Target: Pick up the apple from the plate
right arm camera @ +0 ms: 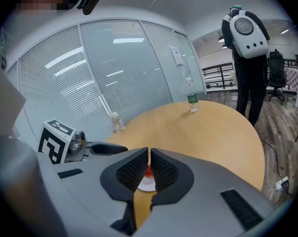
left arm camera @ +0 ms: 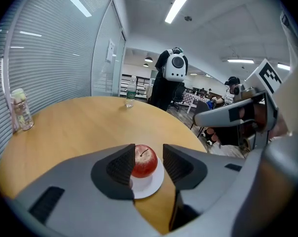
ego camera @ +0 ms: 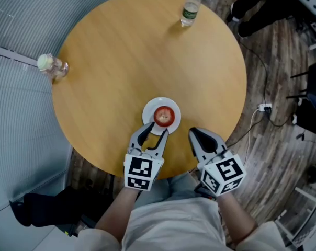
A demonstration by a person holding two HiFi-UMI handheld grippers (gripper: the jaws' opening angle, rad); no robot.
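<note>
The apple point(ego camera: 164, 115) is sitting on the plate point(ego camera: 149, 110) at the 6 o'clock edge of the table point(ego camera: 126, 51), within direct reach. The left gripper point(ego camera: 155, 131) is lining up from the plate's 7 o'clock side. Its jaws are standing partly open, framing the apple without pressing it. The right gripper point(ego camera: 195, 135) is waiting at 4 o'clock, jaws nearly together and holding nothing.

Round wooden table point(ego camera: 121, 51). Clear water btl w/ green label point(ego camera: 190, 7) upright at tabletop's far edge. Small clear jar w/ pale lid point(ego camera: 52, 66) at tabletop's left edge, well apart from btl. Off the table: white plug + cable point(ego camera: 264, 107) on plank floor, right side. Person w/ white backpack point(left arm camera: 174, 68) stands beyond far edge. Glass wall w/ blinds point(left arm camera: 50, 48) runs along left.
</note>
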